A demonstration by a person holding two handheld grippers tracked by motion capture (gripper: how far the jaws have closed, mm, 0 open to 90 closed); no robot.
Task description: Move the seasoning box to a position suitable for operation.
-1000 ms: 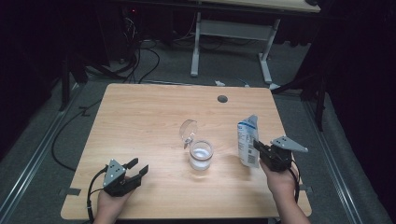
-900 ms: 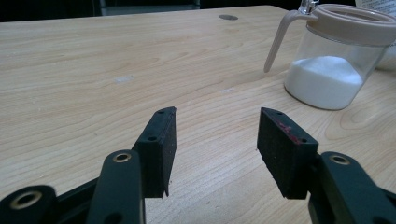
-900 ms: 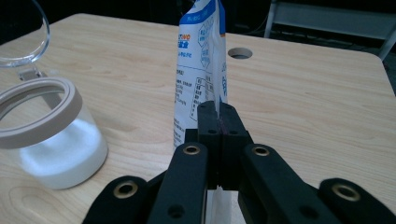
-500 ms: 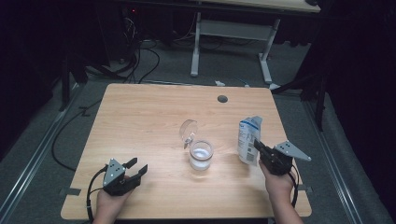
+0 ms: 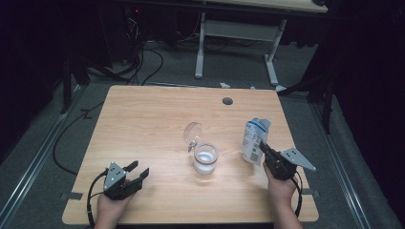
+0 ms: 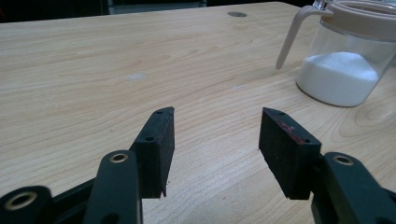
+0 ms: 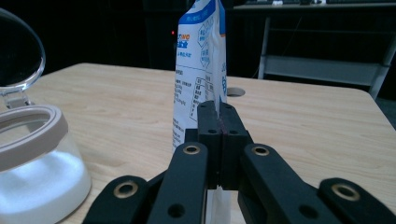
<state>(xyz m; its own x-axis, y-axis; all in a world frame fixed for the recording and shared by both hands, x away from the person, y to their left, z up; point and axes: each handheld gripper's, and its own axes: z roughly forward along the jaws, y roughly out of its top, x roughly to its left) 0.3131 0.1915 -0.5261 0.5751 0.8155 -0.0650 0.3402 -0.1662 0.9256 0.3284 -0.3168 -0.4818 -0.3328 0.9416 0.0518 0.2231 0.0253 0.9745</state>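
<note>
A white and blue bag (image 5: 252,137) stands upright at the table's right side. My right gripper (image 5: 263,148) is shut on it. In the right gripper view the jaws (image 7: 218,109) pinch the bag (image 7: 198,60) at its thin near edge. A clear jar (image 5: 205,160) holding white powder sits mid-table with its hinged lid (image 5: 192,132) swung open. The jar (image 7: 32,158) is to the left of the bag. My left gripper (image 5: 138,170) rests open near the front left corner, with bare wood between its jaws (image 6: 215,126); the jar (image 6: 345,70) is ahead to its right.
The wooden table (image 5: 143,119) has a round cable hole (image 5: 228,101) near its far edge. Beyond the table are cables on the floor (image 5: 143,62) and the white legs of another desk (image 5: 200,47).
My right gripper has sunk slightly with the bag still pinched in it. The left gripper and the jar have stayed where they were.
</note>
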